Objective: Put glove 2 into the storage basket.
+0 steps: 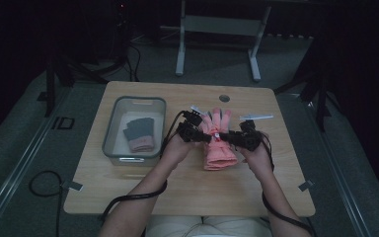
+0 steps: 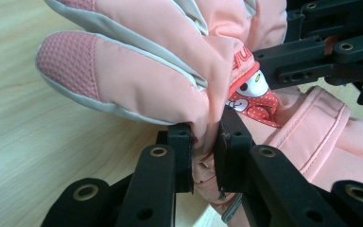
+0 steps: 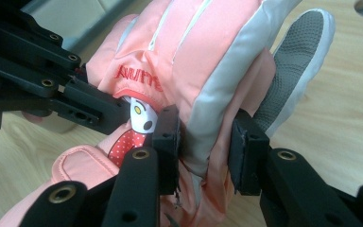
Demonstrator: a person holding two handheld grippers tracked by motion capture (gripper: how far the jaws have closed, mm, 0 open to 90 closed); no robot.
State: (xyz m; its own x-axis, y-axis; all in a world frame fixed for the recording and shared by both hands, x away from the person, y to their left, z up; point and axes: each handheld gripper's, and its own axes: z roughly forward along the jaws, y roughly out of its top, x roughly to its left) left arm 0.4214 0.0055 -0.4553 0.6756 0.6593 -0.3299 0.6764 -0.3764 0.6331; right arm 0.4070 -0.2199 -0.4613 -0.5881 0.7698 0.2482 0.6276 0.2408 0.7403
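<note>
Looking down, high view: pink ski glove lies mid-table, fingers pointing away from the person; left gripper and right gripper meet over its middle from either side. Grey bin to the left holds a dark glove.
Left gripper view: jaws pinched narrow on a fold of the glove at its side, fabric bunched between the pads; right gripper's black links beyond.
Right gripper view: jaws clamped on the glove's grey-trimmed edge, fabric filling the gap; grey thumb patch just outside the right-hand pad.
</note>
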